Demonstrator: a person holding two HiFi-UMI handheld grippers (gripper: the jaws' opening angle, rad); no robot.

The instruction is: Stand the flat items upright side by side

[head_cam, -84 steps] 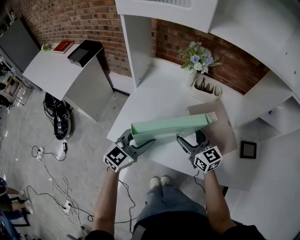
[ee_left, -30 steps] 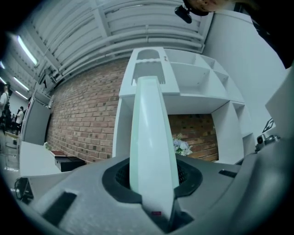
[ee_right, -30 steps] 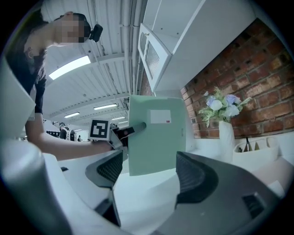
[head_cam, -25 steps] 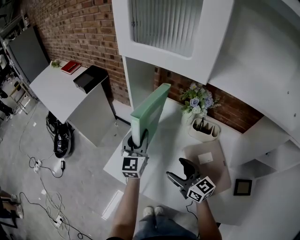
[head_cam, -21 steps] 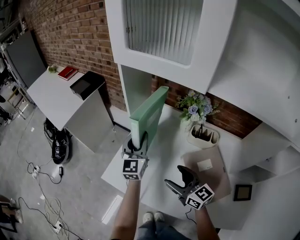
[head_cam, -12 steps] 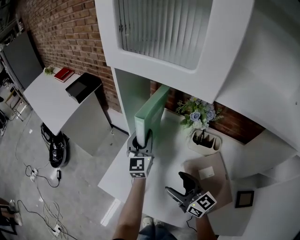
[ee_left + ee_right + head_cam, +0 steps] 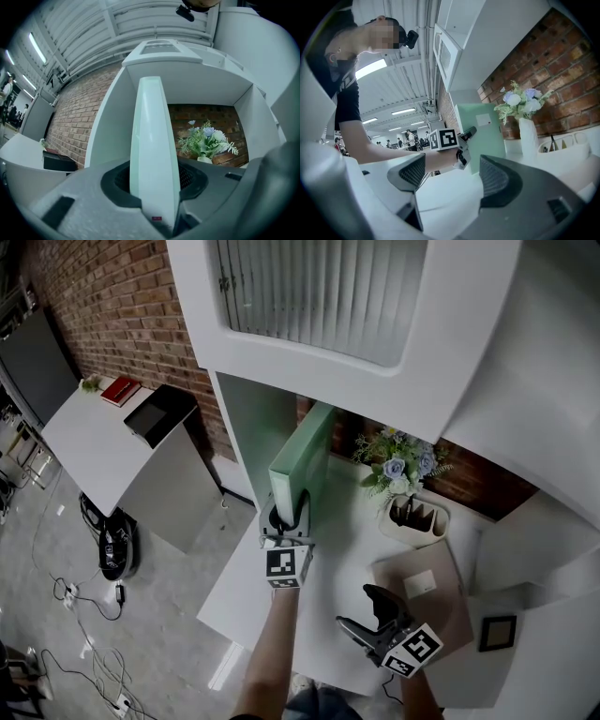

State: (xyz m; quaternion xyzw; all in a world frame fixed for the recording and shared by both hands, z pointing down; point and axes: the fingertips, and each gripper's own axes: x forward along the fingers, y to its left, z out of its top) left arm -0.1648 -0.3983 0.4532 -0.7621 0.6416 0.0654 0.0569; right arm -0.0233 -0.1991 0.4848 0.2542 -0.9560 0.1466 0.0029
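Note:
A pale green folder (image 7: pixel 305 460) stands upright on its edge on the white desk (image 7: pixel 323 554), close to the white upright panel (image 7: pixel 255 427) of the shelf unit. My left gripper (image 7: pixel 286 514) holds its near end; its jaws have just been opening a little, and the folder (image 7: pixel 152 136) is still between the pads, which lie against both faces. A tan folder (image 7: pixel 424 585) lies flat on the desk at the right. My right gripper (image 7: pixel 362 611) hovers open and empty over the desk's front, left of the tan folder. The right gripper view shows the green folder (image 7: pixel 481 133).
A vase of flowers (image 7: pixel 399 471) and a white pen holder (image 7: pixel 416 517) stand at the back of the desk. A dark picture frame (image 7: pixel 497 634) lies at the right. Cabinets overhang above. A lower side table (image 7: pixel 98 423) with a black box and a red book stands at the left.
My left gripper has carried the upright green folder farther back and slightly down, so it now stands beside the shelf's upright panel. The right gripper has stayed put.

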